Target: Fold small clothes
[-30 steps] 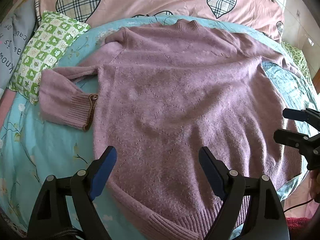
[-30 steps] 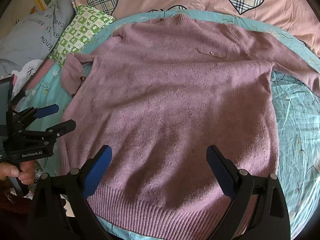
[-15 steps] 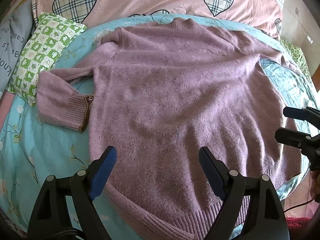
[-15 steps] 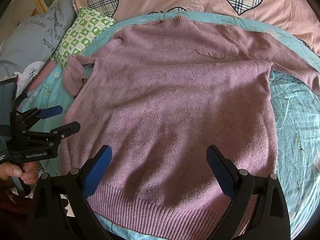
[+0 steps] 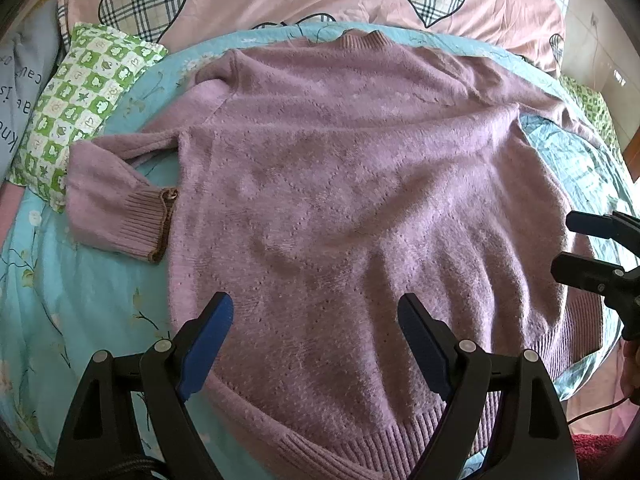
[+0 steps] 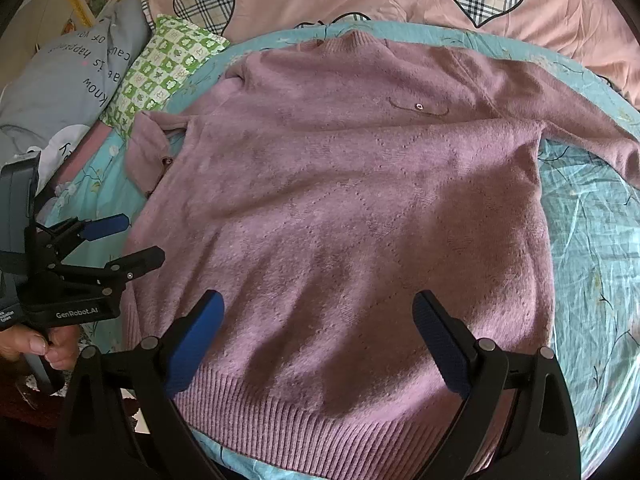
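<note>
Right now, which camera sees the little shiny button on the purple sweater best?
The right wrist view. There the button shows clearly as a pale dot on a stitched line across the sweater chest. In the left wrist view that spot is too faint and far off to pick the button out.

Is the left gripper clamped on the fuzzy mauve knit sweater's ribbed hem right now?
No: the left gripper stands wide open above the fuzzy mauve knit sweater, with nothing pinched between its blue pads.

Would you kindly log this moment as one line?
stage: before first fold | sweater: flat on bed | left hand-held gripper: open, empty | right hand-held gripper: open, empty
</note>
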A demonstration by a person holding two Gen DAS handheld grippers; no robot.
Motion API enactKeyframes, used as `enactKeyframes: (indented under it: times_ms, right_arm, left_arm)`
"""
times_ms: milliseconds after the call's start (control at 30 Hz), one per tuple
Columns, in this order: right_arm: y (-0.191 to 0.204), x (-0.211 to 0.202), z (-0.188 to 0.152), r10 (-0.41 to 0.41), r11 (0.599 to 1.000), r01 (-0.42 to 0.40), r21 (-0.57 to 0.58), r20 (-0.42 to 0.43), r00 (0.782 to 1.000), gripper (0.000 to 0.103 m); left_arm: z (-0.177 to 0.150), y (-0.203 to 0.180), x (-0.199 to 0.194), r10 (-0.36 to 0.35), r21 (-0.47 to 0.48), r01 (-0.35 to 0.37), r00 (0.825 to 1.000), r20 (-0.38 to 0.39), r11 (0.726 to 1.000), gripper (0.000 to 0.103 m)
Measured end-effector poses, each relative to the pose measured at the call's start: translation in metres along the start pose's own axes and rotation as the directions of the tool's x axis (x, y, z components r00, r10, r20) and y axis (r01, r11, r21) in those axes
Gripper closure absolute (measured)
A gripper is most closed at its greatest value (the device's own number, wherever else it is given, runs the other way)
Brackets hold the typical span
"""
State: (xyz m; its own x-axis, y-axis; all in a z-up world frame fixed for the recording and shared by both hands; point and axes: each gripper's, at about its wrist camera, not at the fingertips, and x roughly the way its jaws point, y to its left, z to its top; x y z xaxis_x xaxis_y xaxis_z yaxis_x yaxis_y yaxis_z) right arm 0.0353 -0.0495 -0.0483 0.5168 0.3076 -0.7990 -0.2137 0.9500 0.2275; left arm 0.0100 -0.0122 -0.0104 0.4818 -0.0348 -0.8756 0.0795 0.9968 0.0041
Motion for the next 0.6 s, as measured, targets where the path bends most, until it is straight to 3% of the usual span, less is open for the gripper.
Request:
enactKeyframes:
  times_ms: [300,433,600]
  right_arm:
    - [-0.005,0.004,0.001,-0.031,0.999,0.031,-0.017,-0.001,1.0,0.008]
    - [-0.009,0.007,0.003,-0.005,1.0,0.005,-0.015,0.018,1.0,0.008]
    - [-0.012,0.011,0.009,-0.08,0.994,0.081,-0.076,0.019,0.997,0.008]
  left_arm:
    - [0.004,-0.003,0.007,-0.007,-0.007,0.007,1.0,-0.016,1.0,0.018]
    - [0.006,-0.004,0.011,-0.009,-0.006,0.009,1.0,-0.02,1.0,0.018]
    - [0.009,-0.004,0.015,-0.017,-0.01,0.017,0.999,-0.029,1.0,0.018]
